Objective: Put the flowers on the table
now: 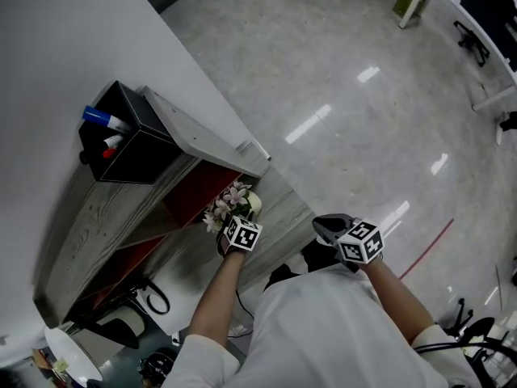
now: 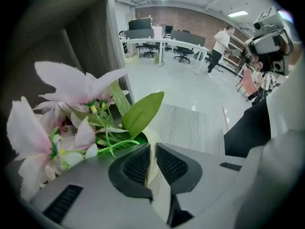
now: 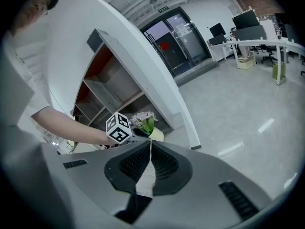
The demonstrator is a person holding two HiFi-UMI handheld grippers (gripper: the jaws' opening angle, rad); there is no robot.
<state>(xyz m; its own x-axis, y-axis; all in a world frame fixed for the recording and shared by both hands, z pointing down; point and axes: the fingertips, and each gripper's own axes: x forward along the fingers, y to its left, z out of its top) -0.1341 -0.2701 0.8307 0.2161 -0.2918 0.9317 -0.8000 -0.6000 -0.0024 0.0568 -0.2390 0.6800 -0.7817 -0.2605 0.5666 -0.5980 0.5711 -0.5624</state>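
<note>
Pink and white artificial flowers (image 1: 230,204) with green leaves stand in a cream pot (image 3: 156,135) at the open front of a grey wood-grain shelf unit (image 1: 212,140). The blooms (image 2: 71,113) fill the left of the left gripper view. My left gripper (image 1: 240,234) is at the pot, its jaws nearly together on the cream pot rim (image 2: 151,142). I cannot tell whether the pot rests on the wood-grain board (image 2: 186,125) or hangs just above it. My right gripper (image 1: 343,234) is held apart to the right, its jaws (image 3: 150,144) shut on nothing.
A black box (image 1: 133,140) holding marker pens sits on top of the shelf unit, against a white wall (image 1: 56,47). A glossy floor (image 1: 355,79) spreads to the right. Far off are office desks and chairs (image 2: 162,44) and a standing person (image 2: 220,44).
</note>
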